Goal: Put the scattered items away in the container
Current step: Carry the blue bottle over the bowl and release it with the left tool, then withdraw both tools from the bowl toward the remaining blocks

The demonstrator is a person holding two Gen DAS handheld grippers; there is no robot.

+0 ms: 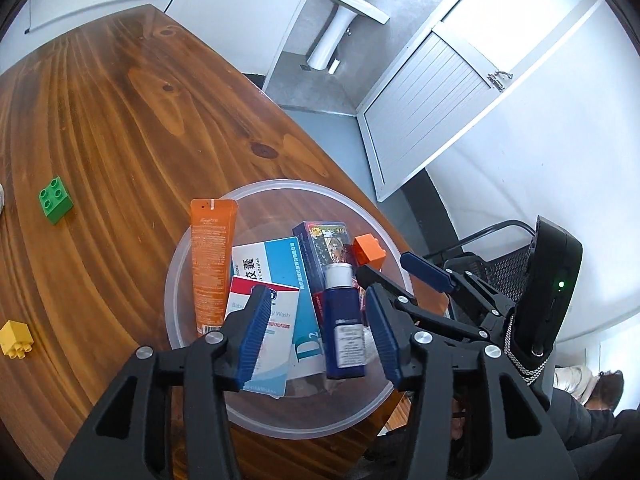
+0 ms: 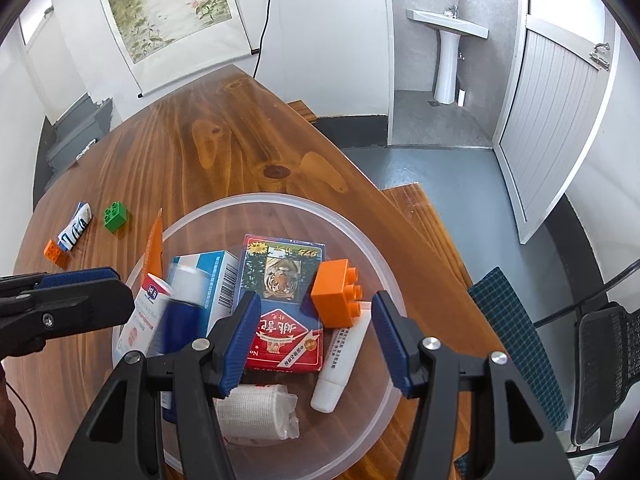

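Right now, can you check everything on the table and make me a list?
Surface: wooden table.
Job's things: clear bowl holds card box, orange tube, blue bottle, orange brick; green brick, yellow brick, squashed tube wait outside.
Clutter: nothing seen.
Grippers: left gripper open over blue bottle; right gripper open over clear bowl.
Cables: black cable down wall.
Surroundings: sink, white door, mesh chair.

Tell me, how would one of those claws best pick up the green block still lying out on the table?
Probably from above, closing on two opposite flat side walls of the green block. It sits studs-up and flat on the wooden table, with bare wood all round it, so the fingers can drop down either side. The studded top offers no good hold.
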